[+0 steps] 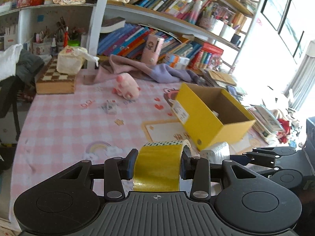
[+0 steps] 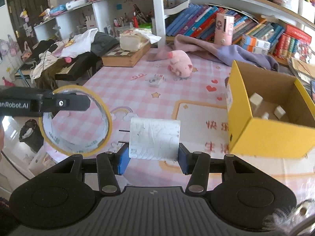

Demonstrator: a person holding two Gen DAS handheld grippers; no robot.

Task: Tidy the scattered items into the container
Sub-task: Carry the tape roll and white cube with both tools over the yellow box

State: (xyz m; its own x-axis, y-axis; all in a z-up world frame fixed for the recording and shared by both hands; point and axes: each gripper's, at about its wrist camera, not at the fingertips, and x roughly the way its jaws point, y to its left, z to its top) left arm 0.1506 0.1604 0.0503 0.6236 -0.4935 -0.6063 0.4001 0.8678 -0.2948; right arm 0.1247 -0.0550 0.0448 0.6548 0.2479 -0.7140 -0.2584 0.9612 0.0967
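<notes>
My left gripper (image 1: pixel 157 164) is shut on a yellow tape roll (image 1: pixel 157 165), held above the pink checked tablecloth. The same roll (image 2: pixel 75 120) and left gripper show at the left of the right wrist view. My right gripper (image 2: pixel 152 160) is shut on a silver-white roll (image 2: pixel 154 138), which also shows in the left wrist view (image 1: pixel 216 150). The open yellow cardboard box (image 1: pixel 204 125) stands just ahead and right of both grippers; in the right wrist view the box (image 2: pixel 271 135) holds a few white blocks (image 2: pixel 256 100). A pink plush pig (image 1: pixel 127 87) and a small grey packet (image 1: pixel 110 107) lie farther back.
A chessboard box (image 1: pixel 56 80) with a tissue pack on it sits at the back left. A purple cloth (image 1: pixel 149 70) and a pink cylinder (image 1: pixel 152 49) lie before the bookshelves. Stacked books and papers (image 1: pixel 263 118) crowd the right edge. A chair with clothes (image 2: pixel 65 53) stands left of the table.
</notes>
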